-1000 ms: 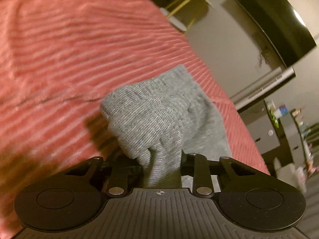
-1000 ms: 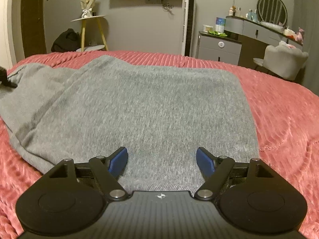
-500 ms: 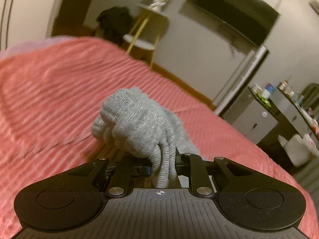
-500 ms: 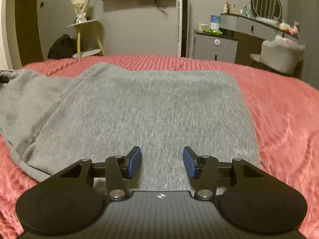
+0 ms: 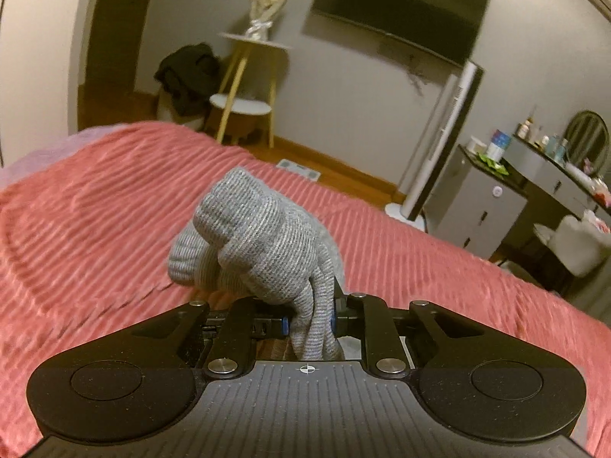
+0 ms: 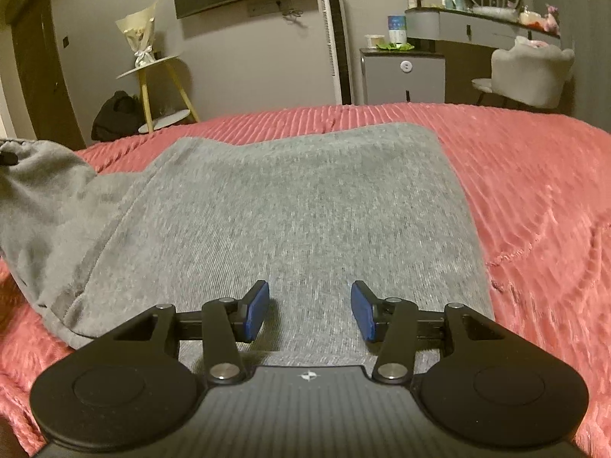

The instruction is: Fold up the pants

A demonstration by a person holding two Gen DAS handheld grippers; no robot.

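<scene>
Since a second ago, my left gripper point(image 5: 310, 318) has lifted its bunched end of the grey pants point(image 6: 290, 206) higher above the red bedspread point(image 6: 534, 191), still clamped on it. My right gripper point(image 6: 310, 311) hovers over the flat folded part, pads apart again.

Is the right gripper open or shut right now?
Open: the right gripper has a clear gap between its blue pads, nothing clamped, hovering over the gray pants.

From my right gripper point(image 6: 309, 311), jaws parted, the way ahead is flat gray pants point(image 6: 290, 213); bare red bedspread point(image 6: 534, 198) lies open to the right. A raised bunch of fabric point(image 6: 42, 183) blocks the left.
</scene>
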